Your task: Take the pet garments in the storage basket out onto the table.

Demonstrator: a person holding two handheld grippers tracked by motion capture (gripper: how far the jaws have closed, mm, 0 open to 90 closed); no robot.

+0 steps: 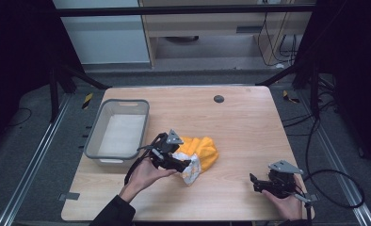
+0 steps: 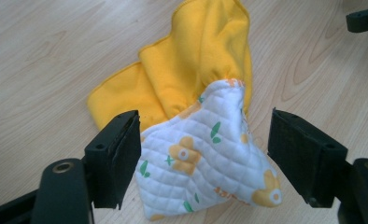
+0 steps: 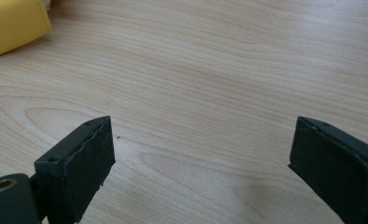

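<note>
A yellow cloth (image 1: 205, 149) (image 2: 196, 70) lies bunched near the middle of the wooden table (image 1: 240, 136). A white quilted part with orange flowers and green leaves (image 1: 191, 171) (image 2: 196, 163) is joined to its near end. My left gripper (image 1: 185, 164) (image 2: 205, 128) is open, and the white quilted part lies between its jaws. The jaw at the right of the left gripper view stands apart from the fabric. My right gripper (image 1: 254, 182) (image 3: 201, 140) is open over bare wood near the front right, nothing between its jaws. A yellow cloth corner (image 3: 11, 23) shows far off.
A grey plastic basket (image 1: 92, 140) stands at the table's left side, just beyond my left hand. A small dark round cap (image 1: 218, 99) is set into the tabletop at the back. A black cable (image 1: 334, 188) loops off the right edge.
</note>
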